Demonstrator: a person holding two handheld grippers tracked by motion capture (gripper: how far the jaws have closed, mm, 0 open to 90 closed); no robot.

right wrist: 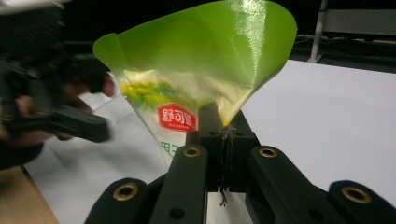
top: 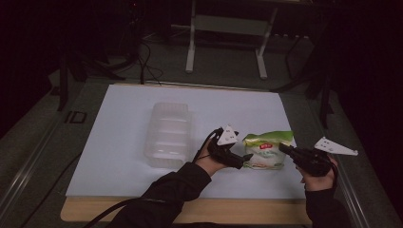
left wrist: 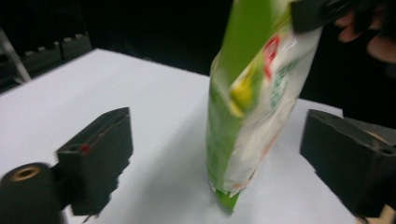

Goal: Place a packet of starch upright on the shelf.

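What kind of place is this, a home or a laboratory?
Probably a laboratory or recording room, not a home: a white board covers the table, loose cables lie on the dark floor, and a metal stand rises behind.

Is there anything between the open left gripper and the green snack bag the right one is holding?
Nothing visible: the snack bag stands between the left gripper's open jaws, while the right gripper pinches its corner.

There is one green and white snack bag (top: 266, 149). There is one clear plastic container (top: 167, 134). One white sheet (top: 123, 142) covers the one desk (top: 190, 211). There are two grippers, the left gripper (top: 247, 159) and the right gripper (top: 283, 148), and two hands.
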